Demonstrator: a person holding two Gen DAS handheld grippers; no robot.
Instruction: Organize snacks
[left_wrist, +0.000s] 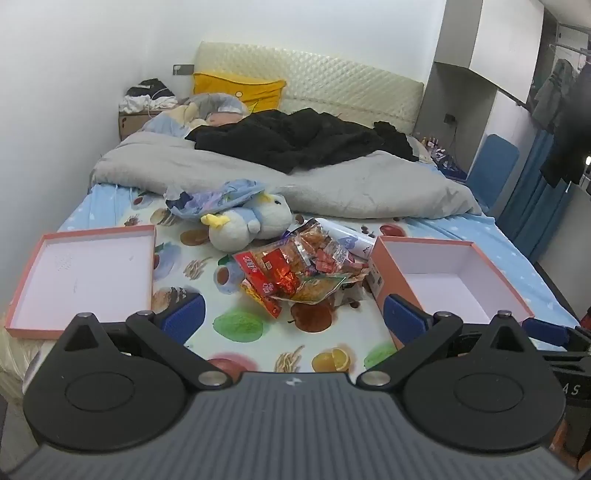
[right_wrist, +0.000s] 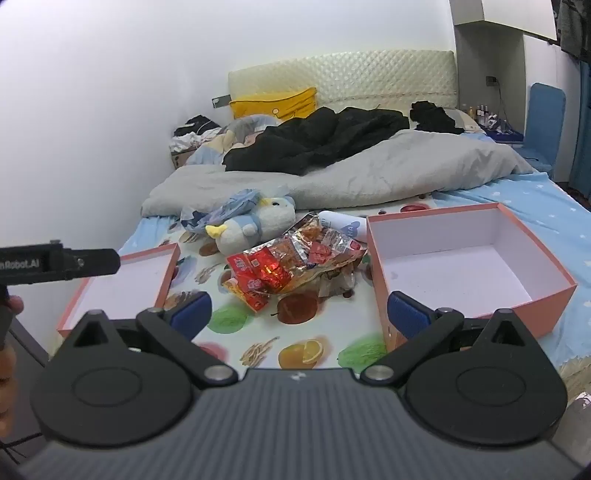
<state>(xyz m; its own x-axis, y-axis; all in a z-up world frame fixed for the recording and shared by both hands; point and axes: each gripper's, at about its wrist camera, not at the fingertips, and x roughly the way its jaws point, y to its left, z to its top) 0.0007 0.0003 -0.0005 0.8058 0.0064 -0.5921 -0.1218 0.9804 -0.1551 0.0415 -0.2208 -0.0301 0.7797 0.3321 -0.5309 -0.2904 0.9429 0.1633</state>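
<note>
Meanwhile both tongs (left_wrist: 293, 315) (right_wrist: 299, 312) gape wide before snack pile (left_wrist: 299, 267)

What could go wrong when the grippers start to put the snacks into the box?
1. The snack packets lie in one overlapping, crinkly heap, so a gripper may lift several or drop one.
2. The plush toy touches the heap and could be dragged along.
3. The deep box stands on soft bedding; a push on its wall might tip it.

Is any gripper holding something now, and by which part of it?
Nothing is held. The left gripper and the right gripper are both open and empty; the snack packets lie untouched on the bed.
</note>
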